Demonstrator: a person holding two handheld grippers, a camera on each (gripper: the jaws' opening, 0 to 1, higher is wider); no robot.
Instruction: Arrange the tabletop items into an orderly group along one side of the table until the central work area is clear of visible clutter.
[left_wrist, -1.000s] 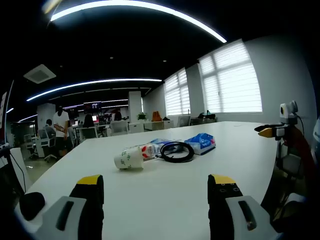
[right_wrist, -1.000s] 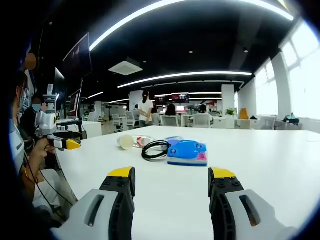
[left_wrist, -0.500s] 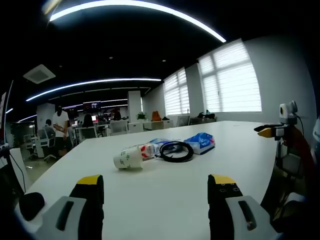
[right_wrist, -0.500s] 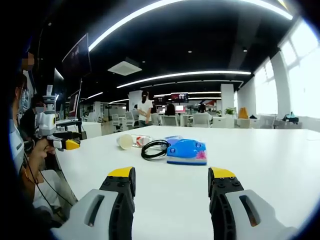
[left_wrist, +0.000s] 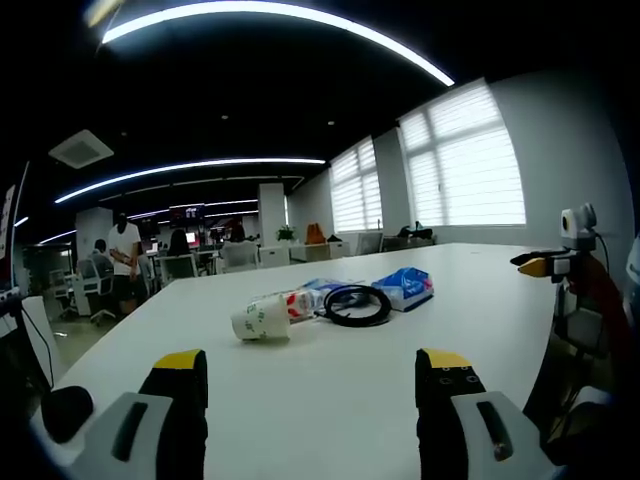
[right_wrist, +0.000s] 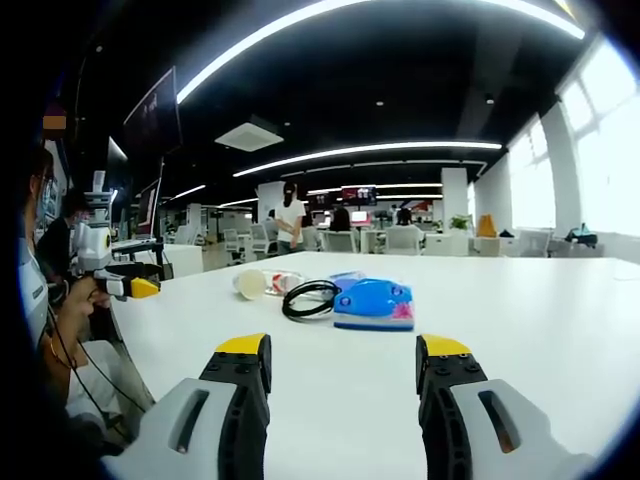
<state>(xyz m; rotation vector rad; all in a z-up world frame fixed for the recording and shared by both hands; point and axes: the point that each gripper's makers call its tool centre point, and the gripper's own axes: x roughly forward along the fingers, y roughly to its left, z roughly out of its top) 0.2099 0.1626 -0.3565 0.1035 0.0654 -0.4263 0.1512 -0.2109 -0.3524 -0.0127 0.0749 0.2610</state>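
Though paper cup (left_wrist: 260, 318) shows print, no writing legible; both tools, left (left_wrist: 312, 375) and right (right_wrist: 343, 358), wide open, empty.

No lettering is legible — the printing on the paper cup (left_wrist: 262, 317) and blue packet (right_wrist: 373, 304) stays a blur
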